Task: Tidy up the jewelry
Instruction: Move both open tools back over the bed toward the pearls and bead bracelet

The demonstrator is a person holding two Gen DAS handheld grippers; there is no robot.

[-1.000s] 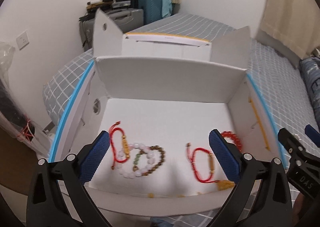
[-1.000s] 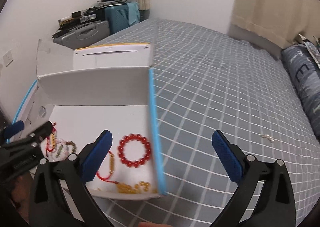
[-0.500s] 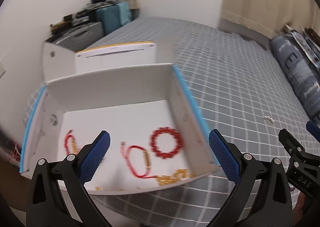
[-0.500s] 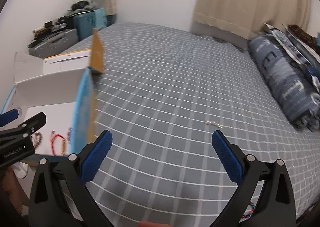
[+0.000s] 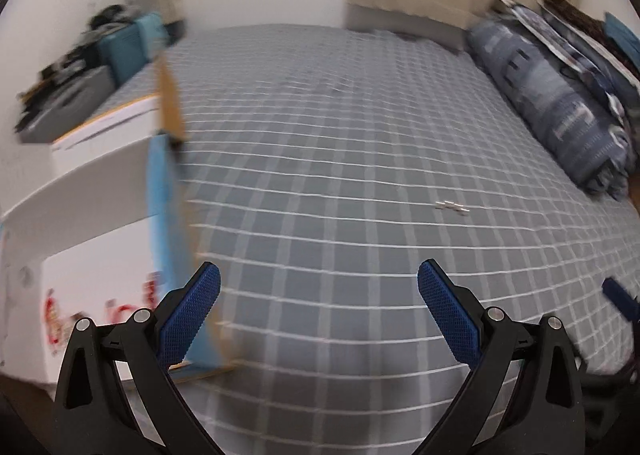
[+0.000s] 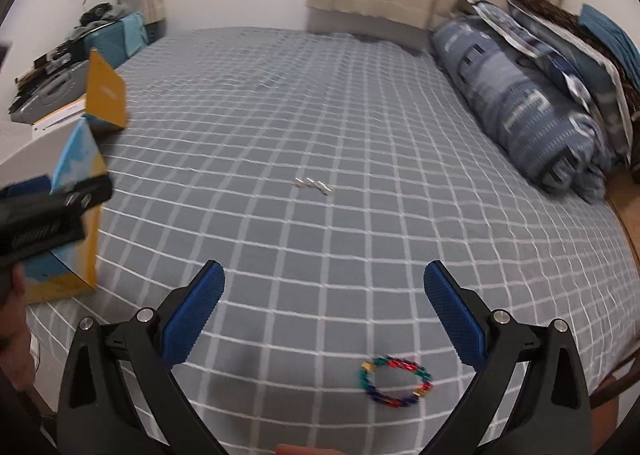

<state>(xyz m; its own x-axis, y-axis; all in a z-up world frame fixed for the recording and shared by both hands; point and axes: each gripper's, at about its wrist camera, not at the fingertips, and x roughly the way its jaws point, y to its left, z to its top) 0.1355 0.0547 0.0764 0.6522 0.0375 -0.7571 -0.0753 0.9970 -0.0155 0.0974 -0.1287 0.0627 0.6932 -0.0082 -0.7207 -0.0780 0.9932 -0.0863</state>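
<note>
Right wrist view shows a multicoloured beaded bracelet (image 6: 395,381) lying flat on the grey checked bed (image 6: 320,135), between the right gripper's (image 6: 324,307) wide-spread fingers, toward the right one. Left gripper (image 5: 319,307), also wide and empty, hangs near the white cardboard box (image 5: 92,199), farther off.

The bedspread (image 6: 360,135) is grey with a white grid. The bracelet (image 6: 396,381) near its front edge has red, blue, green and yellow beads. The box (image 5: 100,223) is white inside, blue and orange outside. The pillow (image 6: 520,103) is patterned navy.
</note>
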